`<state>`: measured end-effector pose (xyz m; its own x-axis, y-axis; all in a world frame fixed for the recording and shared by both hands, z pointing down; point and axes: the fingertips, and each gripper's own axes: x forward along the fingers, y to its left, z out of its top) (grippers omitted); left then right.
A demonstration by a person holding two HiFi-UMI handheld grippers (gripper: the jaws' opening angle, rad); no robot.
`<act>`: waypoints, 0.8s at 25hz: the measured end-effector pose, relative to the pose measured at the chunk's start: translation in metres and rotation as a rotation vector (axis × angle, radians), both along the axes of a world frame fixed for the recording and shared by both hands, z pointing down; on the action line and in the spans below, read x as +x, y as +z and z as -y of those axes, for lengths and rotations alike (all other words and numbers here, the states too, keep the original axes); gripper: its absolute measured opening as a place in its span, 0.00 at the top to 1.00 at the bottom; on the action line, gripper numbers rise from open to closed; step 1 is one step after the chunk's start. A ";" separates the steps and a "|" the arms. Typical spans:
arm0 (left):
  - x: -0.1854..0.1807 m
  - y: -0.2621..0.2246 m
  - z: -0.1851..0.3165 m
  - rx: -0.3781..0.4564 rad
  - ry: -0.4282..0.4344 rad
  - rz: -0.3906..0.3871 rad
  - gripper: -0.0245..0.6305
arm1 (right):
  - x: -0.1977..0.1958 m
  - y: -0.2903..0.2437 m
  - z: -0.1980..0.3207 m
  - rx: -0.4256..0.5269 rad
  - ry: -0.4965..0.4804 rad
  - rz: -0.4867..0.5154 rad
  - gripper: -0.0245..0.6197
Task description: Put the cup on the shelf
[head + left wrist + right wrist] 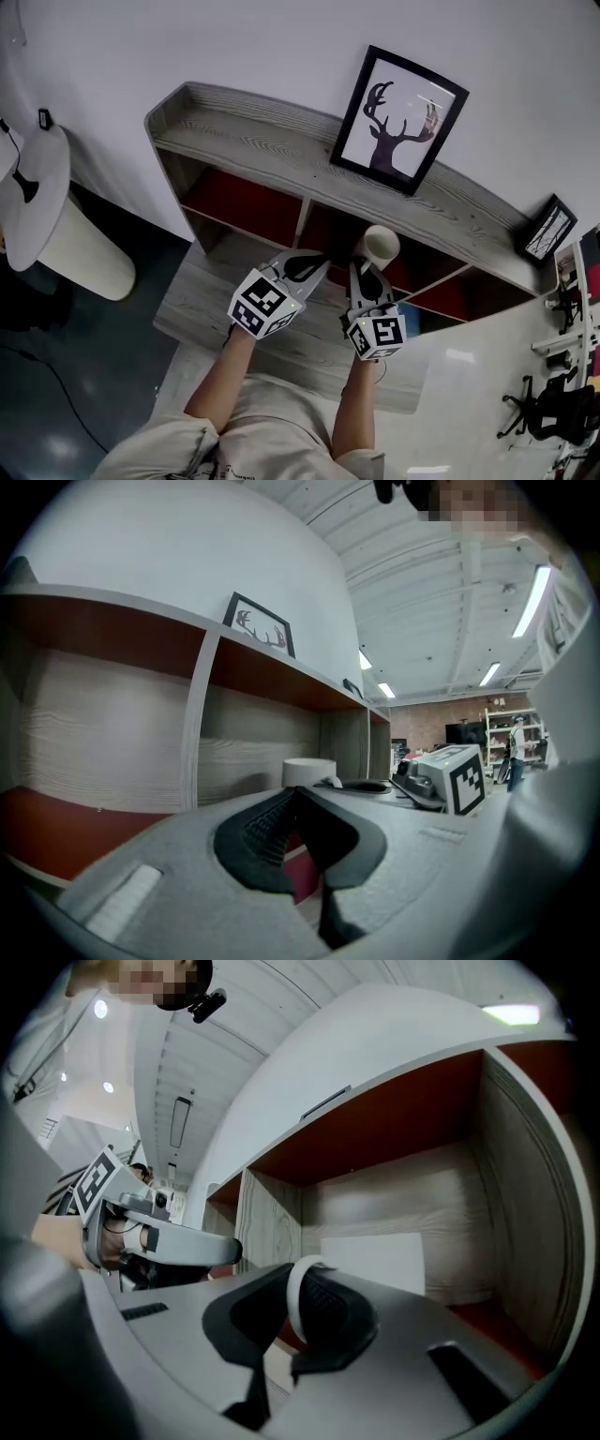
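A white cup (381,245) hangs in front of the shelf unit (253,145), at the mouth of a red-backed middle compartment. My right gripper (367,266) is shut on it. In the right gripper view the cup's handle (296,1299) is pinched between the jaws, and the cup body (371,1262) stands just beyond, before the compartment's back wall. My left gripper (314,263) is beside it on the left, shut with nothing in it. From the left gripper (292,795) view, the cup (309,772) shows just past the closed jaws.
A framed deer picture (398,122) leans on the shelf top, with a small frame (549,230) at its right end. A low wooden surface (202,300) lies under my arms. A white round stand (42,202) is at the left and a white table (487,375) at the right.
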<state>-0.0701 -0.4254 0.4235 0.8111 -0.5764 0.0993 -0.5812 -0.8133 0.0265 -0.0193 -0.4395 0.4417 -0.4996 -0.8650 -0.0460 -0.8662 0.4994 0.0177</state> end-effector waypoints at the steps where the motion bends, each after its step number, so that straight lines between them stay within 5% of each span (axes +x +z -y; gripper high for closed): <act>1: 0.002 0.001 0.002 0.001 0.014 0.002 0.95 | 0.000 0.001 0.002 -0.004 0.005 -0.004 0.93; 11: 0.029 0.002 0.013 0.001 0.120 -0.038 0.95 | -0.004 0.004 0.010 -0.083 0.020 0.013 0.93; 20: 0.027 0.010 0.008 -0.023 0.132 -0.056 0.95 | 0.005 0.005 0.006 -0.107 0.077 0.032 0.93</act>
<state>-0.0430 -0.4337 0.4337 0.8844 -0.4624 0.0632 -0.4662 -0.8814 0.0754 -0.0147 -0.4451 0.4465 -0.4311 -0.9017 0.0339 -0.9014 0.4287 -0.0604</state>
